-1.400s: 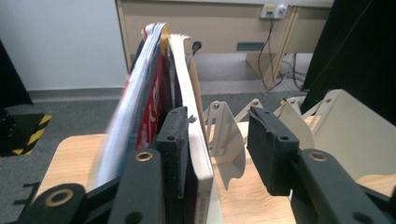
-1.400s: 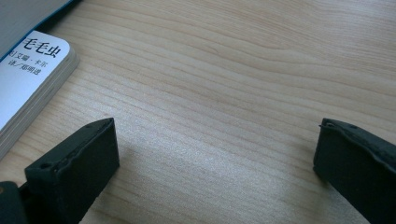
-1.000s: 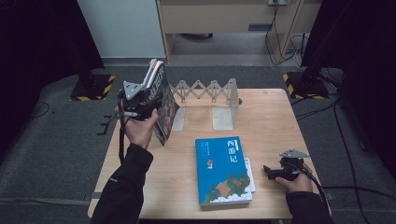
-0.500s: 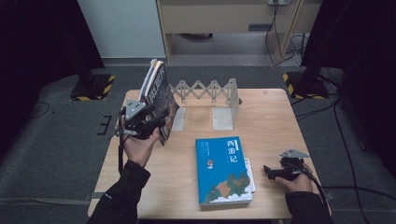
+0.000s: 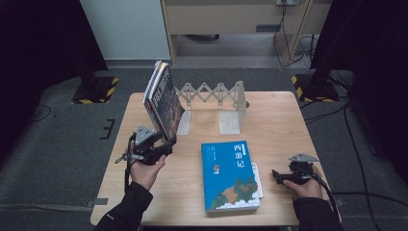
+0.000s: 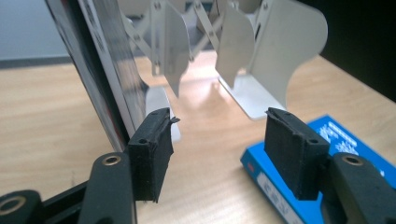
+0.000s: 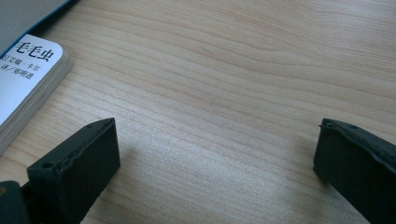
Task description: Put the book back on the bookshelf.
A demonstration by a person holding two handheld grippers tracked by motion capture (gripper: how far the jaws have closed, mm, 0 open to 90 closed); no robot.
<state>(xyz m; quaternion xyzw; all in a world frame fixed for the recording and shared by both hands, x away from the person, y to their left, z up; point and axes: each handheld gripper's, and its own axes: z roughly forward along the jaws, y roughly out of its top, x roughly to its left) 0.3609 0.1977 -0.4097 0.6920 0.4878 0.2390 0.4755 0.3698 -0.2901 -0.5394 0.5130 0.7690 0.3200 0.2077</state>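
— Since a second ago, what has changed?
— Down and toward the person's side went the left tool (image 5: 166, 144); it was up by the standing books (image 5: 162, 98) and now sits low over the counter (image 5: 279, 115), just off their bottom corner. Its jaws have just been opening, and nothing is between them.
— So the books are let go?
— Yes. In the left gripper view one pad (image 6: 152, 151) stands just beside the dark cover's lower edge (image 6: 100, 88), the other pad is well apart, and bare wood shows in the gap. The books stand on their own, tilted, leaning toward the metal book rack (image 5: 216, 98) at about 10 o'clock on the counter.
— And the rack itself?
— It stands at 12 o'clock, its scissor links stretched between pale upright plates; the books rest at its left end.
— What of the other hand?
— The right tool (image 5: 275, 174) lies at 4 o'clock, held level, with its jaws wide apart over bare wood, as the right gripper view shows (image 7: 215, 163). It holds nothing and has not shifted.
— Anything near it?
— The blue book (image 5: 230, 175) lies flat at 6 o'clock, on top of a white one whose corner (image 7: 28, 74) appears beside the right tool's jaw
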